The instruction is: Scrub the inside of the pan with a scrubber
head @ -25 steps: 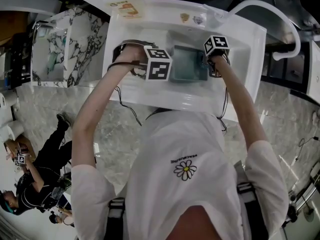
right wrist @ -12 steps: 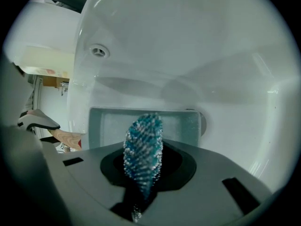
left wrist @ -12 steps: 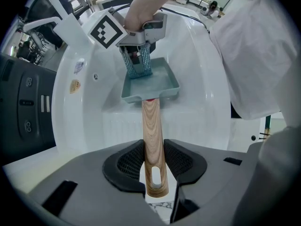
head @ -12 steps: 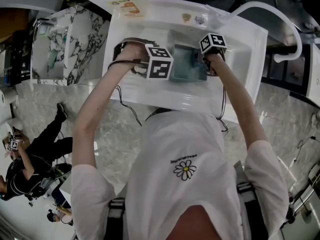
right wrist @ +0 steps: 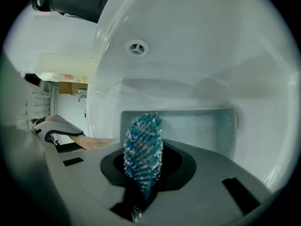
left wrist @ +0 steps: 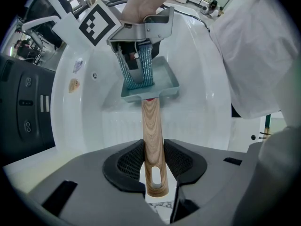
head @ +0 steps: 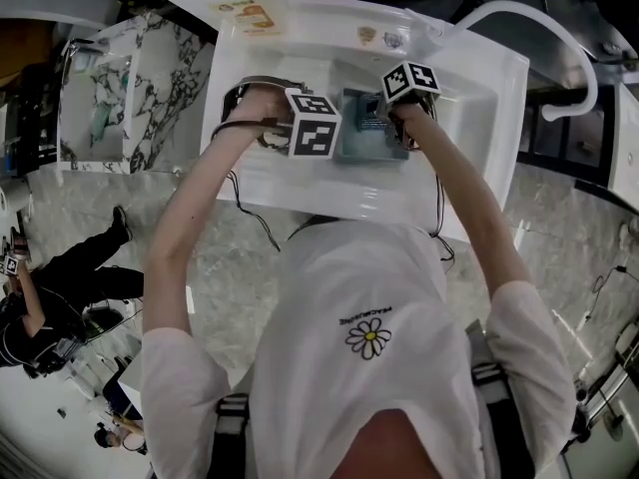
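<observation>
A square teal pan (head: pixel 371 133) (left wrist: pixel 167 76) (right wrist: pixel 202 126) lies in the white sink (head: pixel 469 88). Its wooden handle (left wrist: pixel 153 140) runs back between the pads of my left gripper (left wrist: pixel 153 166) (head: pixel 300 133), which is shut on it. My right gripper (right wrist: pixel 143 171) (head: pixel 394 118) is shut on a blue-and-white mesh scrubber (right wrist: pixel 143 149) (left wrist: pixel 138 67). The scrubber hangs down into the pan from above, at its handle side. In the left gripper view the right gripper's body (left wrist: pixel 141 29) and a hand sit over the pan.
The sink drain (right wrist: pixel 137 47) lies beyond the pan. A white faucet (head: pixel 544 28) arches at the sink's right. A marbled counter (head: pixel 140 78) stands left of the sink. A person (head: pixel 45 297) crouches on the floor at lower left.
The right gripper with the scrubber has moved left across the pan, toward the left gripper. The left gripper and pan have stayed in place. The person on the floor has shifted left.
</observation>
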Demonstrator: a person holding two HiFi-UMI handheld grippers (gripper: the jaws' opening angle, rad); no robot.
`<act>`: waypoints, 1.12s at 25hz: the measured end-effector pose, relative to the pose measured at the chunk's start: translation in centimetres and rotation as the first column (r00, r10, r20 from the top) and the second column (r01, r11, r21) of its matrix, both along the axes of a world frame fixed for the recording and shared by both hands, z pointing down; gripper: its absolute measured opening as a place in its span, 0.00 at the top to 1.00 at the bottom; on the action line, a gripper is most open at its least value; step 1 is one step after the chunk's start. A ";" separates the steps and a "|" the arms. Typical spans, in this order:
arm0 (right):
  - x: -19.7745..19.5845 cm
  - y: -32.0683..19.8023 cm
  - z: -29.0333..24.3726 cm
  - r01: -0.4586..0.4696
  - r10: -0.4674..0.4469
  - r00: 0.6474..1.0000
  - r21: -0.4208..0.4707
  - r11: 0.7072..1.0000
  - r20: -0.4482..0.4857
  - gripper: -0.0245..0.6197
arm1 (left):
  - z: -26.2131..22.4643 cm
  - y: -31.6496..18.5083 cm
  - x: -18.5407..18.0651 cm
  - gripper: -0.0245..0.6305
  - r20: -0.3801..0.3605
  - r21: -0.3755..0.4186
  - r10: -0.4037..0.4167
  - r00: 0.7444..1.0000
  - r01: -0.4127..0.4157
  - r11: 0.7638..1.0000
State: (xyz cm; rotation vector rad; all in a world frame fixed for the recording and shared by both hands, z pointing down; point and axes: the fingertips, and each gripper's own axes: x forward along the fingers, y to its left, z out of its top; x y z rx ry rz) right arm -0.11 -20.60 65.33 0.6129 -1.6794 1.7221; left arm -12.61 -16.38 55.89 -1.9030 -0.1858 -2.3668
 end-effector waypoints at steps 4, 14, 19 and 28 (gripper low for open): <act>-2.0 0.1 -1.3 -0.010 0.010 0.998 0.002 1.000 0.066 0.87 | 0.1 0.1 0.0 0.75 0.004 -0.005 -0.003 1.000 0.003 1.000; -3.7 0.2 -2.6 -0.009 0.008 0.993 0.007 1.000 0.116 0.87 | 0.0 0.1 0.0 0.75 -0.001 -0.006 -0.003 1.000 0.003 1.000; -3.7 0.2 -2.8 -0.011 0.010 0.993 0.014 1.000 0.117 0.87 | 0.0 0.1 0.0 0.75 0.004 -0.002 0.003 1.000 -0.003 1.000; -0.3 -0.3 -4.4 -0.002 -0.005 0.996 0.079 0.997 0.091 0.87 | 0.1 0.1 -0.1 0.75 0.000 -0.001 0.004 1.000 -0.004 1.000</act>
